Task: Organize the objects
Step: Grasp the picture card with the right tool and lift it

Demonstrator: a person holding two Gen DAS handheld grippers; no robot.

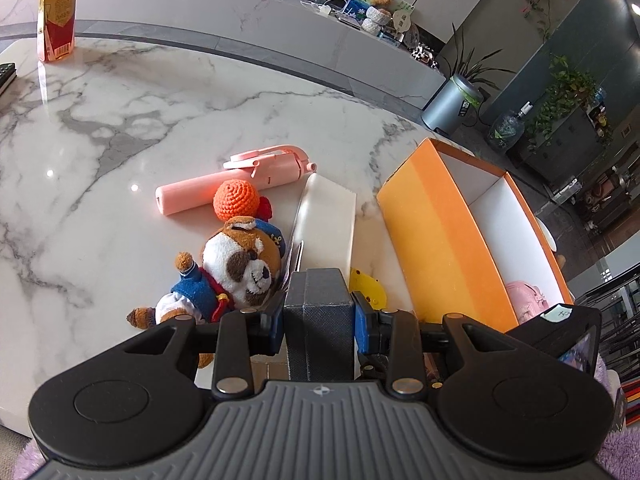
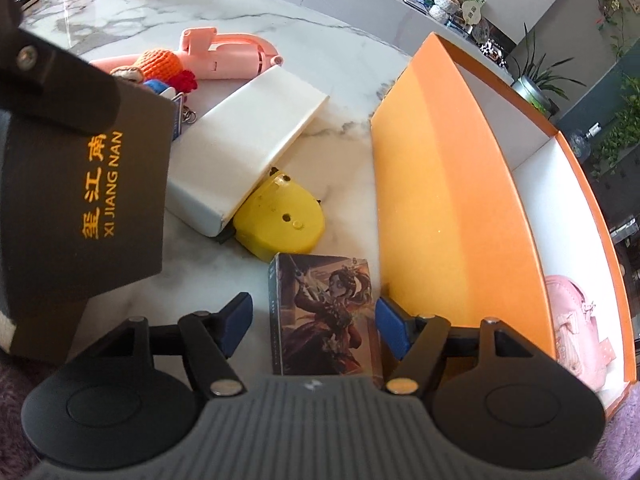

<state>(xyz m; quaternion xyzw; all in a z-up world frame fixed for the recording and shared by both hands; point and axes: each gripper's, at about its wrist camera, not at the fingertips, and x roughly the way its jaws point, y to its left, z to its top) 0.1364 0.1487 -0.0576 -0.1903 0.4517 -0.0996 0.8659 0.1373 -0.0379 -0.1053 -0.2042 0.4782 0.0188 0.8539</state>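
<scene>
My left gripper (image 1: pixel 319 318) is shut on a dark box (image 1: pixel 318 312), held above the marble table; the same box with gold lettering shows at the left of the right wrist view (image 2: pixel 86 196). My right gripper (image 2: pixel 314 322) is open, its blue pads on either side of an illustrated card box (image 2: pixel 326 312) lying on the table, apart from it. An orange box (image 2: pixel 452 208) with white inside stands to the right, also in the left wrist view (image 1: pixel 436 240). A pink pouch (image 2: pixel 572 336) lies inside it.
On the table (image 1: pixel 120 128) lie a plush dog (image 1: pixel 236 268), an orange crochet ball (image 1: pixel 236 199), a pink handheld fan (image 1: pixel 240 180), a white box (image 2: pixel 248 148) and a yellow plastic piece (image 2: pixel 284 220). A drink bottle (image 1: pixel 57 16) stands far left.
</scene>
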